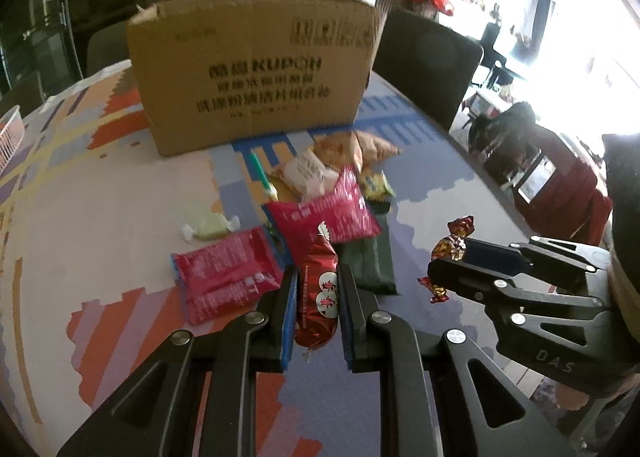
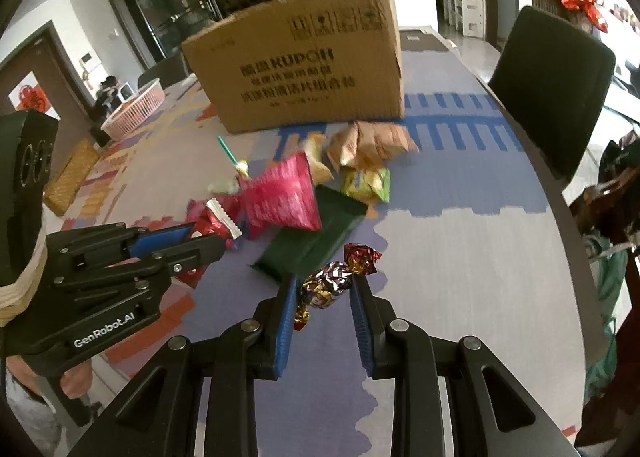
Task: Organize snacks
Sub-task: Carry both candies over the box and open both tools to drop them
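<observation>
While the left gripper (image 1: 318, 281) is clamped on one red packet (image 1: 318, 293) lifted just over the pile, the right gripper (image 2: 325, 289) pinches one foil candy (image 2: 332, 281) clear of the table (image 2: 460, 257). Left to right in the left wrist view lie one pale green candy (image 1: 210, 226), two pink packets (image 1: 224, 277) (image 1: 328, 213), one green-stick lollipop (image 1: 262, 177), one white packet (image 1: 308, 173), one dark green packet (image 1: 368, 261), one yellow packet (image 1: 374, 187) and orange packets (image 1: 360, 145) too bunched to count. Behind them stands one cardboard box (image 1: 252, 73), with one pink basket (image 2: 136, 109) off to its left.
</observation>
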A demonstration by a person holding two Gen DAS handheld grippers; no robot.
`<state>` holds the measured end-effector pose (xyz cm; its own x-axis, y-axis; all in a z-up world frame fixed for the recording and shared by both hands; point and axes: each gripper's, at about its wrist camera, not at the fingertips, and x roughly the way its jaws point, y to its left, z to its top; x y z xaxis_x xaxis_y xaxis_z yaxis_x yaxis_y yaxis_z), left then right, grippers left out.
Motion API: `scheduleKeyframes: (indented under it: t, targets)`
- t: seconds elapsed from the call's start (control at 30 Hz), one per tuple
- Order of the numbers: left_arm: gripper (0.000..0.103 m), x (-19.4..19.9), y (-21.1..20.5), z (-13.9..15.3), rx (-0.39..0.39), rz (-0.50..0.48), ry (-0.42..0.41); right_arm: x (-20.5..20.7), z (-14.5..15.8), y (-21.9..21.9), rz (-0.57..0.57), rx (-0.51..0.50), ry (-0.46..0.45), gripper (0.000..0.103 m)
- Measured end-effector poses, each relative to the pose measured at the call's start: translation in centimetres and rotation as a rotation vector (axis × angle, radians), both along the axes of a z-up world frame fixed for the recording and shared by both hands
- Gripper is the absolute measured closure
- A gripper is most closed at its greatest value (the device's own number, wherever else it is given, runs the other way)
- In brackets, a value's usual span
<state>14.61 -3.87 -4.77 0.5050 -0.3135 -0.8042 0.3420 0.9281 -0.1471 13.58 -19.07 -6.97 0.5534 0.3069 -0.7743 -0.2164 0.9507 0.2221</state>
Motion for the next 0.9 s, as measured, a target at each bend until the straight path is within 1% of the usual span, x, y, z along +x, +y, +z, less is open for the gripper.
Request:
scheduleKeyframes:
  t: [0.17, 0.6, 0.8, 0.9]
  targets:
    - [0.083, -0.1, 0.7, 2.3, -0.021, 0.026, -0.054, 0.3, 1.7, 0.3, 0.008, 0.005, -0.045, 0.075]
    - [0.083, 0.6, 2.2, 8.6, -0.063, 0.072, -0.211, 1.8, 8.5, 1.5, 0.028, 0.012, -0.225, 0.075]
    - [0.083, 1.8, 3.0, 11.0, -0.079, 0.092, -0.272, 3.1, 10.9, 2.0, 0.043, 0.019, -0.279, 0.075]
    - [0.083, 2.5, 3.3, 11.7, -0.083, 0.097, -0.290, 4.0, 11.9, 2.2, 0.044, 0.028, -0.297, 0.075]
